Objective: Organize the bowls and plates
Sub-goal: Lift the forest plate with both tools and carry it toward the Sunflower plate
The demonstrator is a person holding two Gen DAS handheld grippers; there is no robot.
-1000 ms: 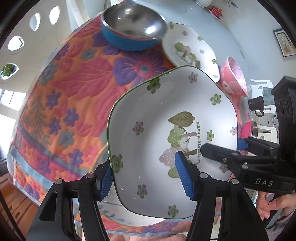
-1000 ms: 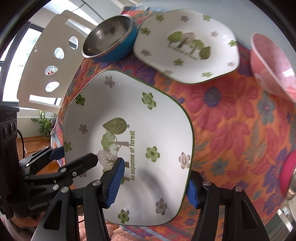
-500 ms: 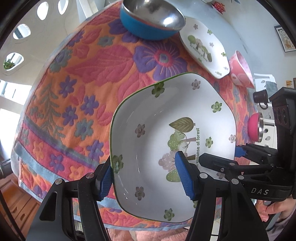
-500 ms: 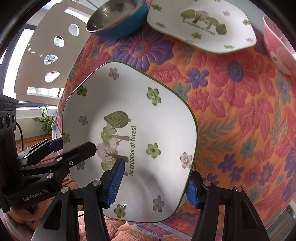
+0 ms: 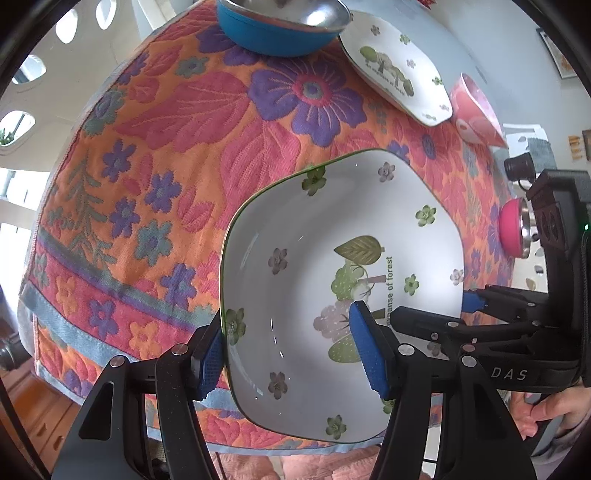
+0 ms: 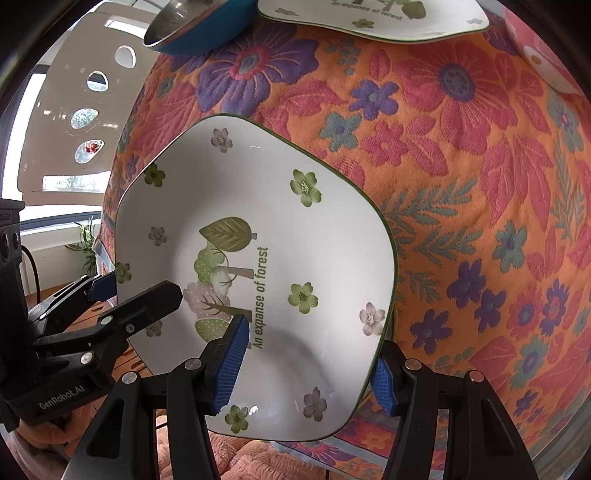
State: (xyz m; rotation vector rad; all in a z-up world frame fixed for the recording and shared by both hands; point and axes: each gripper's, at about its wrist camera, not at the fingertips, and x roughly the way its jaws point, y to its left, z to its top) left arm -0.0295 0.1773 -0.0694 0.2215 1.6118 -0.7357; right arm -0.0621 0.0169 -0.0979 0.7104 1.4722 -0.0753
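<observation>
Left hand-held gripper [image 5: 291, 350] pinches the plate's [image 5: 332, 221] left wall; right hand-held gripper [image 6: 308, 365] pinches its right wall.

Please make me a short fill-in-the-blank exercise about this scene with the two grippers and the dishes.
1. Both grippers, the left gripper and the right gripper, grip the same white ____ with flower prints.
2. The words printed on it read "An expanse of ____".
3. The metal bowl at the far edge is ____ on the outside.
4. The tablecloth has a pattern of ____.

Missing words: plate; forest; blue; flowers
</observation>
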